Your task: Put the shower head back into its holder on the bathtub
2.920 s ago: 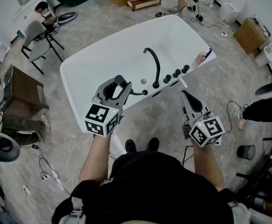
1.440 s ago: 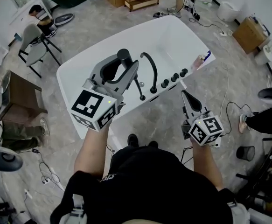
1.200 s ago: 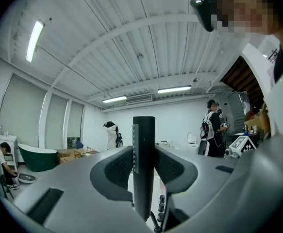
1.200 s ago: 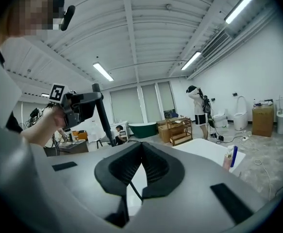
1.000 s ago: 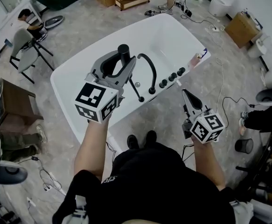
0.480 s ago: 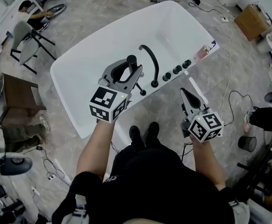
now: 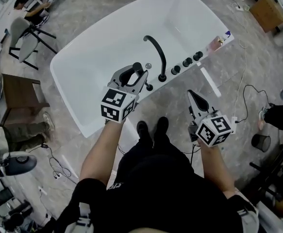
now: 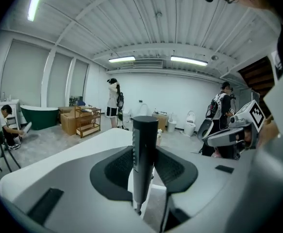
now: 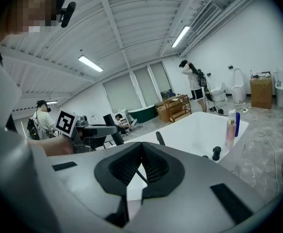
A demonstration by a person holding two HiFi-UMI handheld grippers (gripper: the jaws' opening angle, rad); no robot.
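The black shower head (image 7: 137,68) (image 8: 144,149) stands upright between the pads of my left gripper (image 7: 134,74) (image 8: 143,165), which is shut on its handle. It hangs just above the near rim of the white bathtub (image 7: 97,42). The small black holder (image 7: 149,87) sits on that rim, just right of the gripper. A curved black faucet (image 7: 156,55) and three black knobs (image 7: 187,62) follow along the rim. My right gripper (image 7: 195,99) (image 9: 141,155) is over the floor, right of the tub rim, shut with nothing in it.
Bottles (image 7: 220,41) (image 9: 231,125) stand on the tub's right corner. The person's shoes (image 7: 151,129) are on the tiled floor by the tub. A cable (image 7: 243,98) trails at the right, near a small bin (image 7: 259,141). A seated person and chairs (image 7: 27,13) are far left.
Both grippers have sunk. The left one, still holding the shower head, has dropped towards the tub's near rim next to the holder. The right gripper stays shut.
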